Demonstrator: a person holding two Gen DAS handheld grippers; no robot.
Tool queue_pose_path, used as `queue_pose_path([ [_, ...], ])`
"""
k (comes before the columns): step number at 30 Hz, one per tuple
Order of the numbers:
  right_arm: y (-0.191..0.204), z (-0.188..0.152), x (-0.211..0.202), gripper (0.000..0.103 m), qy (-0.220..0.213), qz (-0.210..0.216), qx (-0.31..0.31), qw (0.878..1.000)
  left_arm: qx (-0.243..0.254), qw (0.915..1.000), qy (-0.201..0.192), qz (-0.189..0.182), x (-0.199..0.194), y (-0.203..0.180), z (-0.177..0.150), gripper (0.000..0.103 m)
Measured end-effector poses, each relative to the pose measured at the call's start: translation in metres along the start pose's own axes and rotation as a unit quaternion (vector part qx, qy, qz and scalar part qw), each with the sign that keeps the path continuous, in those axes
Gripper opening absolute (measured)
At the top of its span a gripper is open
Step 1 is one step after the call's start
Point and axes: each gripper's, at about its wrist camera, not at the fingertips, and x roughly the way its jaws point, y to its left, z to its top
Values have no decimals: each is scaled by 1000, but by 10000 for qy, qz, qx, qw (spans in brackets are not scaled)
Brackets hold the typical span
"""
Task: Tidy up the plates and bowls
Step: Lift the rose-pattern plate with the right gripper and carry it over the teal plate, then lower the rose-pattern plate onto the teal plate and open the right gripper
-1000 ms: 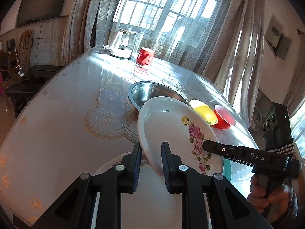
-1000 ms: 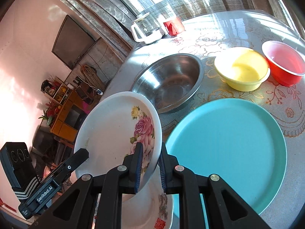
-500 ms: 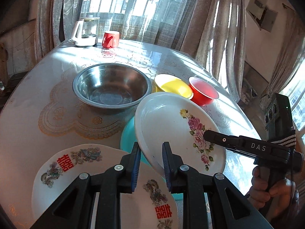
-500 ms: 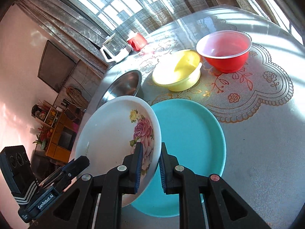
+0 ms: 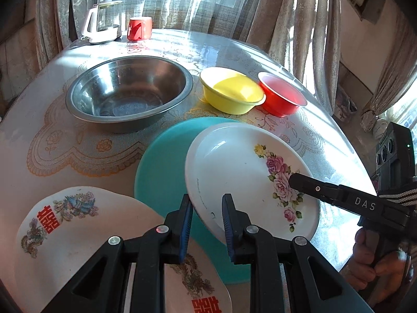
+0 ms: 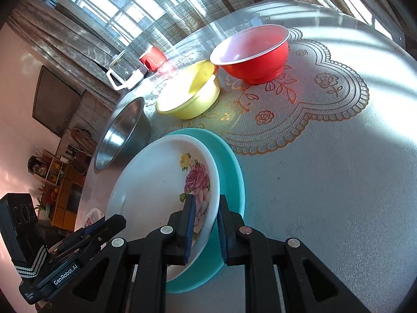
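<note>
Both grippers hold a white plate with pink roses by opposite rims. My left gripper is shut on its near-left rim, and my right gripper is shut on the rose-side rim. The plate hangs slightly tilted, low over a teal plate on the table; I cannot tell whether they touch. Beyond stand a steel bowl, a yellow bowl and a red bowl. A white plate with red characters lies at the near left.
A white kettle and a red mug stand at the table's far edge by the curtained window. A person's hand grips the right tool's handle. The lace-patterned table spreads to the right of the teal plate.
Both grippers have carried the rose plate sideways and down, from above the plate with red characters to low over the teal plate. The bowls have not moved.
</note>
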Motion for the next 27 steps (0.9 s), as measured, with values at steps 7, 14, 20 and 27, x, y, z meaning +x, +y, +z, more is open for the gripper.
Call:
queue_pose_path([
  [7, -2, -6, 6, 16, 64, -55, 2, 10000, 13, 10000, -20, 69, -2, 1, 1, 24],
  [14, -1, -6, 5, 15, 0, -208, -102, 9997, -170, 9998, -117, 60, -9, 6, 3, 28],
  [20, 8, -8, 7, 14, -65, -469, -404, 9981, -326, 9992, -237, 82, -18, 14, 2, 28],
  [27, 12, -10, 7, 14, -91, -609, -548, 9966, -433, 9982, -399, 143, -31, 23, -3, 29],
])
